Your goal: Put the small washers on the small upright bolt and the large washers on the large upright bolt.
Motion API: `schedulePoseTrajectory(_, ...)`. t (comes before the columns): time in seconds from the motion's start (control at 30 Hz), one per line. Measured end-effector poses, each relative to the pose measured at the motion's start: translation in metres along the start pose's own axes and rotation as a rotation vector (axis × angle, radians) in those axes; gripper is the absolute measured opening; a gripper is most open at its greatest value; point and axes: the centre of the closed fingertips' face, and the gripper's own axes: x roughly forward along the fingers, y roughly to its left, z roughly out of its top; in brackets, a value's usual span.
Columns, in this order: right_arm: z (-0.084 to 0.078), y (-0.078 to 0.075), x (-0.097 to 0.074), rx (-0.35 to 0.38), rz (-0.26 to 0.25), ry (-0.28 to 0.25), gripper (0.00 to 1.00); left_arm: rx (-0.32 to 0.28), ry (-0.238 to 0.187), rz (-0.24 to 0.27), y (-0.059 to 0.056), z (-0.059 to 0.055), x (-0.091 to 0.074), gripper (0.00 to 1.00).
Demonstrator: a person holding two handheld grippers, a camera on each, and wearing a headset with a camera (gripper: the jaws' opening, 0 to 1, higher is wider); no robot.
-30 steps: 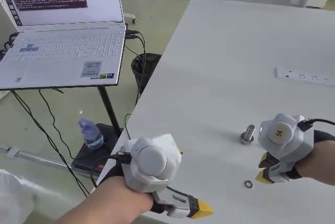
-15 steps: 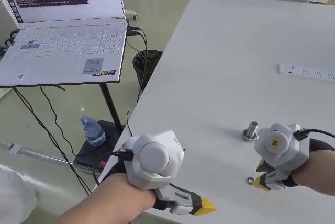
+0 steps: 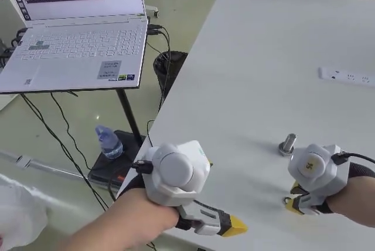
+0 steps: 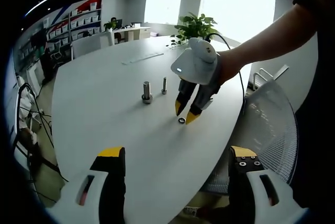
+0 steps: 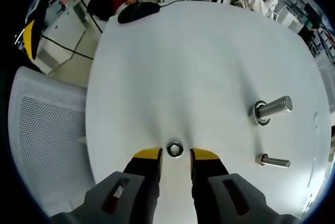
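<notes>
right gripper (image 5: pixel 175 156) jaws slightly apart, tips flanking the washer (image 5: pixel 175 149) lying flat on the table (image 5: pixel 199 67). i'd press down square, pinch its rim evenly before lifting. left gripper (image 4: pixel 177 152) wide open, empty.

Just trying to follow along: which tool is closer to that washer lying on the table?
Right. The right tool has its open tips right at the washer; the left tool hangs back by the table edge.

I see one silver washer (image 5: pixel 175 149) lying flat on the white table (image 5: pixel 199 67). From it, the large bolt (image 5: pixel 272 110) stands upright at two o'clock and the thinner small bolt (image 5: pixel 273 161) at three, both well apart from it
</notes>
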Motion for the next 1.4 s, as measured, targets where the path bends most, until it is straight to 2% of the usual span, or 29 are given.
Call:
schedulePoseTrajectory(0.23,0.0003,-0.0029,0.0006,-0.001,-0.005,-0.011,0.21,0.011,0.001,0.0,0.0025,0.0038,0.0013,0.8)
schedulePoseTrajectory(0.53,-0.0001,0.0014,0.0008,-0.033,-0.026,0.002,0.18,0.015,-0.002,-0.006,0.0003,0.0054,0.0044,0.8)
schedulePoseTrajectory(0.63,-0.0003,0.0041,0.0007,-0.071,-0.031,0.005,0.16,0.017,0.004,-0.007,-0.0004,0.0039,0.0053,0.8)
schedulePoseTrajectory(1.2,0.0002,0.0029,0.0002,-0.036,-0.032,0.022,0.14,0.022,0.003,-0.013,-0.0032,0.0064,0.0074,0.79)
schedulePoseTrajectory(1.33,0.001,0.0024,0.0006,-0.035,-0.029,0.042,0.14,0.021,0.008,-0.012,-0.0031,0.0055,0.0073,0.79)
schedulePoseTrajectory(1.4,0.0009,0.0025,0.0011,-0.04,-0.028,0.081,0.14,0.023,0.008,-0.012,-0.0031,0.0056,0.0072,0.79)
